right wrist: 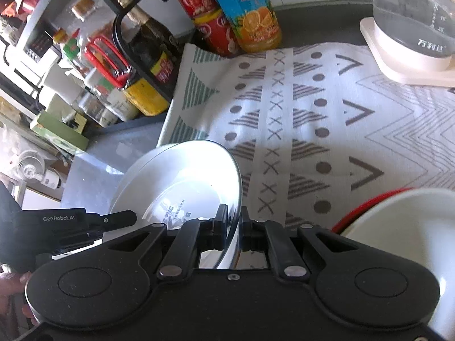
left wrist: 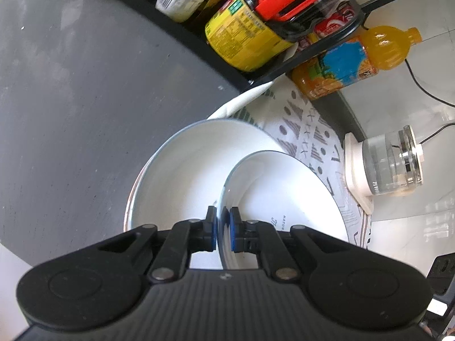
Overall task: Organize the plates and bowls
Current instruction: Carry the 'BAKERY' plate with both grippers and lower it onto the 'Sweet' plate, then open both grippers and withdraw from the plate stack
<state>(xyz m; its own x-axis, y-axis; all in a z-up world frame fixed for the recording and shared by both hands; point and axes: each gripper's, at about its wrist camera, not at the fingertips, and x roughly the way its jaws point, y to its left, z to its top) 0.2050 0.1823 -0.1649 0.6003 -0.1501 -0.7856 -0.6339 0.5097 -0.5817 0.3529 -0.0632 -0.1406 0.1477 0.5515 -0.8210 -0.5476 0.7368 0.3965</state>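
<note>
In the left wrist view, my left gripper (left wrist: 223, 224) is shut on the near rim of a white plate (left wrist: 284, 193), held tilted over a larger white plate (left wrist: 193, 164) lying on the patterned mat (left wrist: 307, 125). In the right wrist view, my right gripper (right wrist: 234, 221) is shut on the opposite rim of the same white plate (right wrist: 193, 182), which is seen from its underside with a printed mark. The left gripper (right wrist: 85, 221) shows at that view's left edge. A white bowl with a red rim (right wrist: 403, 227) sits at the lower right.
A black rack (left wrist: 256, 74) with jars and bottles stands beside the mat. An orange juice bottle (right wrist: 247, 11) and red cans (right wrist: 199, 2) stand at the mat's far edge. A glass kettle on a white base (right wrist: 412, 28) stands at the far right. Grey countertop (left wrist: 71, 99) lies to the left.
</note>
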